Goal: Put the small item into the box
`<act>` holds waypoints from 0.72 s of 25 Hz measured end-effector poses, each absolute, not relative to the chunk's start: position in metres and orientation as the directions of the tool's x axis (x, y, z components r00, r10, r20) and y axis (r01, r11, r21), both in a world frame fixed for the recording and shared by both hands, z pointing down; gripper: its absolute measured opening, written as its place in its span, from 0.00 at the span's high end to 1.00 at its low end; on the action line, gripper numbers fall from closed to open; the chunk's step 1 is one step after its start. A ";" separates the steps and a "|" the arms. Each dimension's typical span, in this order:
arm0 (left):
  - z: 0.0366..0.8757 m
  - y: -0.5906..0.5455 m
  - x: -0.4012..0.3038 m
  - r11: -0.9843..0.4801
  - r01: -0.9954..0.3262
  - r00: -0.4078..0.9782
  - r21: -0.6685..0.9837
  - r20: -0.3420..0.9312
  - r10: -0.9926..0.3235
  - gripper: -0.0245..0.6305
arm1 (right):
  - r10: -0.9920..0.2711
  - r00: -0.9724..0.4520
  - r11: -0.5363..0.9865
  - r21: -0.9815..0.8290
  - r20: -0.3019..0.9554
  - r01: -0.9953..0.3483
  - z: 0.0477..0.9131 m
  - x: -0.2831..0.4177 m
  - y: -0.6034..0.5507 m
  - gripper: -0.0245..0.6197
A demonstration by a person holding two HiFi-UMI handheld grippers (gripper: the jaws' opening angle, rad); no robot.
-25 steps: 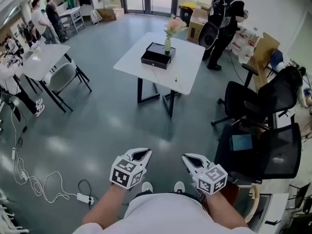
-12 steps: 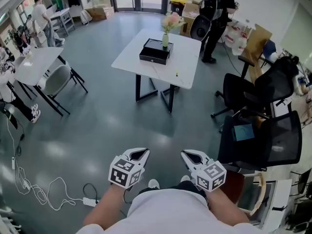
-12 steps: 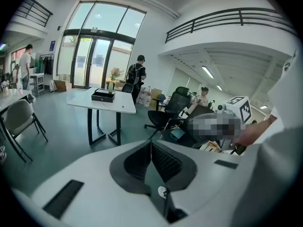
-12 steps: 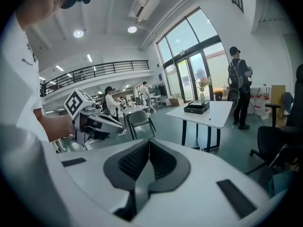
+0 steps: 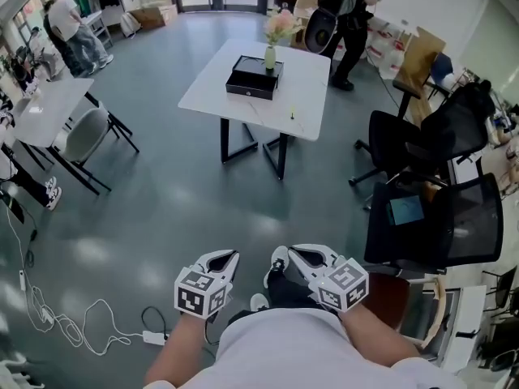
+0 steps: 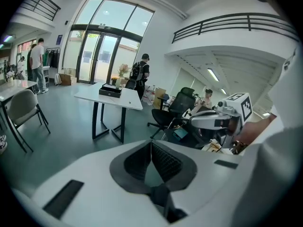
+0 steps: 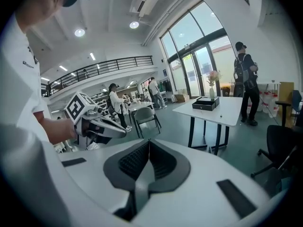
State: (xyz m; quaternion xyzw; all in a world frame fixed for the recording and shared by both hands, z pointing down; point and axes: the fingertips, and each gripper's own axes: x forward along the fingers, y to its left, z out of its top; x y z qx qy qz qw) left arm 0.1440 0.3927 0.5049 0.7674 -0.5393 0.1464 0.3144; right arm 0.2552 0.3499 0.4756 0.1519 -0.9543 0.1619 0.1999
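A black box [image 5: 253, 77] lies on a white table [image 5: 308, 79] far ahead, next to a vase of pink flowers [image 5: 272, 45]. A small yellowish item [image 5: 292, 116] rests near the table's front edge. Both grippers are held low, close to my body and far from the table. My left gripper [image 5: 233, 255] is shut and holds nothing; its pads meet in the left gripper view [image 6: 151, 143]. My right gripper [image 5: 292, 250] is also shut and holds nothing, as the right gripper view [image 7: 148, 143] confirms. The box [image 7: 206, 103] also shows in that view.
Black office chairs [image 5: 430, 217] stand to the right. A grey chair [image 5: 81, 136] and another white table [image 5: 45, 108] are on the left. A person with a backpack [image 5: 345, 6] stands behind the table. Cables and a power strip [image 5: 154, 337] lie on the floor.
My view has shifted forward over the floor and the chairs on the right have come closer. Both grippers stay shut at my waist. A shoe now shows between them.
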 end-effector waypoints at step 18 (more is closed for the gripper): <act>0.469 0.232 0.074 -0.178 -0.952 0.292 0.249 0.565 -0.771 0.94 | -0.124 -0.916 0.941 -0.246 0.381 -0.230 0.461 0.157 0.182 0.94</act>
